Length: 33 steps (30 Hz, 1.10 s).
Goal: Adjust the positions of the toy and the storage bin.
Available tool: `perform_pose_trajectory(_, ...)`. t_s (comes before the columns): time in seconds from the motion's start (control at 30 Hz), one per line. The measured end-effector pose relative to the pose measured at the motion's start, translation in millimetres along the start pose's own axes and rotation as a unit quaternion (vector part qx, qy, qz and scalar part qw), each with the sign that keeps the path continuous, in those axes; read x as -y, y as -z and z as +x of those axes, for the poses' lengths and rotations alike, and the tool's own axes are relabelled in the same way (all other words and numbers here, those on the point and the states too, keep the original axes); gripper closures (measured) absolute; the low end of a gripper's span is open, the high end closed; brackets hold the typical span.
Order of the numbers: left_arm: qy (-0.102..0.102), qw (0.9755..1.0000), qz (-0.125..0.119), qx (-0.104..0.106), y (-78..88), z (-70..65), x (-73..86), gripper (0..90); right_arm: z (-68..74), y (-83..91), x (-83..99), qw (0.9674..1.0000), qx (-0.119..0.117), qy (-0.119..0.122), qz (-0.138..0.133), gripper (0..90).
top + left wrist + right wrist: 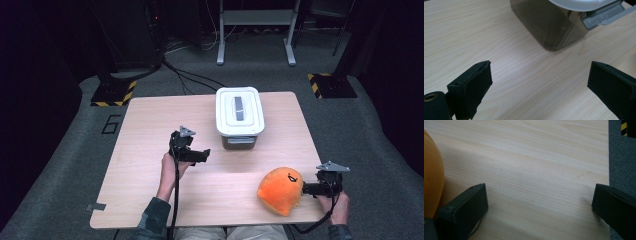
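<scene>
Pale wood of the tabletop point(150, 165) shows between my left tongs point(200, 156), spread wide and holding nothing, with the lidded storage box point(239, 116) just ahead of them. Farther right lies the orange plush toy point(281, 190), round and soft, with a small dark face mark on top, near the front edge. My right tongs point(306, 189) sit beside its right flank, wide open and empty.

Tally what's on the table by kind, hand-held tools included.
Orange plush toy: 1
Lidded storage bin: 1
Tools: 2, the left tool and the right tool, both open and empty
Total: 4
</scene>
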<state>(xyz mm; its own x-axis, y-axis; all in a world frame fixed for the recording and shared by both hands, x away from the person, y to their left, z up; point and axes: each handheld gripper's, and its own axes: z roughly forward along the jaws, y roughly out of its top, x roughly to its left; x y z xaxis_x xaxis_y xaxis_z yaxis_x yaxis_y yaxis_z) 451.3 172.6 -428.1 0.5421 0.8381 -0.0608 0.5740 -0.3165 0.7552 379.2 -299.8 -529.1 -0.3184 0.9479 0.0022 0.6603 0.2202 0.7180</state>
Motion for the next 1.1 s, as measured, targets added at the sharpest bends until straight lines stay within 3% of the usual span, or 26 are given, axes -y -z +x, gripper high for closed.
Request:
perform_pose_trajectory(0.57,0.004,0.9999,-0.011,0.002,-8.8,-0.5,-34.4,5.9,0.0,0.0,0.0,1.0000,0.000,0.000,0.000,0.0)
perform_pose_trajectory(1.1,0.006,1.0000,-0.003,0.001,-22.7,1.6,-66.9,5.7,0.0,0.0,0.0,1.0000,0.000,0.000,0.000,0.0)
